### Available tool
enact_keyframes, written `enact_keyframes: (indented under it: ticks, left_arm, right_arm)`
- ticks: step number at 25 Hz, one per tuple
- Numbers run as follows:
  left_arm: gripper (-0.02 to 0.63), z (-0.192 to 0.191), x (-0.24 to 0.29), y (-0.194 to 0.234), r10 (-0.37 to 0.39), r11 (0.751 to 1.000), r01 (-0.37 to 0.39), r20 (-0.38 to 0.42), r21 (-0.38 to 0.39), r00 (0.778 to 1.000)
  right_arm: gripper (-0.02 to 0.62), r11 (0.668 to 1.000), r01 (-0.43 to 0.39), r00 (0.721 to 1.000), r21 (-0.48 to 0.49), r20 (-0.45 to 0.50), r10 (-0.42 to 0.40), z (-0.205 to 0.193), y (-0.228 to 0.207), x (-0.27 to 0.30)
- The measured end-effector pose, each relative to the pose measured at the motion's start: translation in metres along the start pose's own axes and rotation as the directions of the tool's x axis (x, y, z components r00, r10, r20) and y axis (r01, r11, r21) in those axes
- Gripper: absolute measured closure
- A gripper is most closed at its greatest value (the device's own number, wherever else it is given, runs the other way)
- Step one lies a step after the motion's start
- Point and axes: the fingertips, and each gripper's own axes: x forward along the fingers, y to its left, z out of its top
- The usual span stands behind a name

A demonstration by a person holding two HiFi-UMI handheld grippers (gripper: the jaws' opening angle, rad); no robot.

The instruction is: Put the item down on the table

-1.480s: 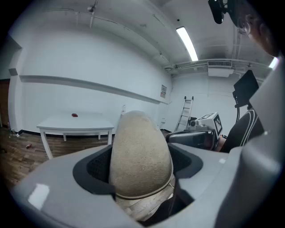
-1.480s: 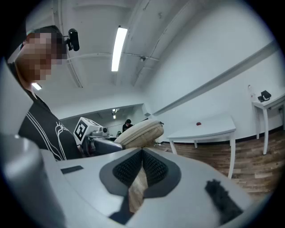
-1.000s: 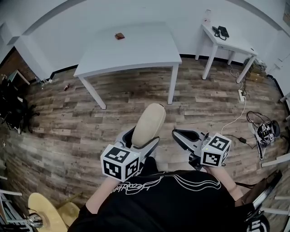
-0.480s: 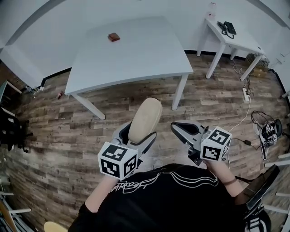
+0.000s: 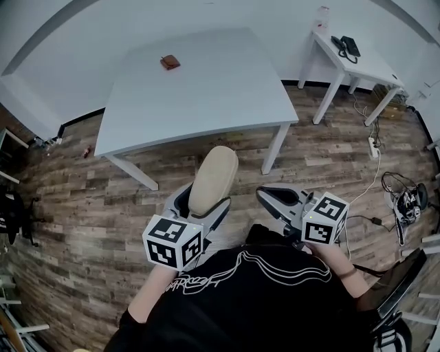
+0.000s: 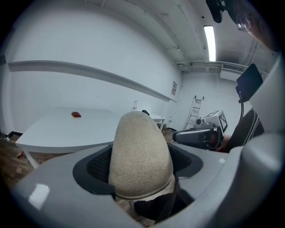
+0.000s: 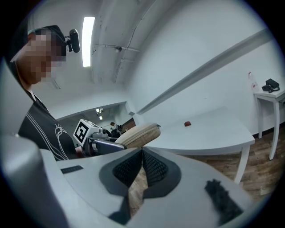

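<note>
The slipper (image 5: 214,170) is riding clamped in our left gripper (image 5: 202,201), the right gripper (image 5: 269,198) is hanging closed and empty at three o'clock, and the table (image 5: 206,96) at twelve o'clock is drawing nearer, so we are nearing the set-down.

White table (image 5: 206,82), plank floor (image 5: 82,206), white wall (image 5: 206,14)

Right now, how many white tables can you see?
2: a big table straight ahead of the person, and a small table to its right by the wall. Others may be hidden.
</note>
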Motion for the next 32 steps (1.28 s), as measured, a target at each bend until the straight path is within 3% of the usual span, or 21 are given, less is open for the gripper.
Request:
enact_keyframes:
  ticks: [9, 24, 32]
  left_arm:
    - [0.227, 0.021, 0.055, 0.048, 0.049, 0.999, -0.049, -0.022, -0.007, 0.999]
    - [0.227, 0.098, 0.231, 0.161, 0.085, 0.994, -0.091, -0.098, -0.060, 0.992]
    - [0.227, 0.123, 0.287, 0.210, 0.126, 0.988, -0.136, -0.121, -0.075, 0.985]
  right_arm:
    - [0.586, 0.999, -0.035, 0.999, 0.027, -0.017, 0.036, 0.017, -0.071, 0.039]
    - [0.586, 0.991, -0.080, 0.994, 0.109, -0.069, 0.088, 0.082, -0.273, 0.125]
    - [0.586, 0.987, -0.100, 0.990, 0.128, -0.085, 0.111, 0.107, -0.344, 0.157]
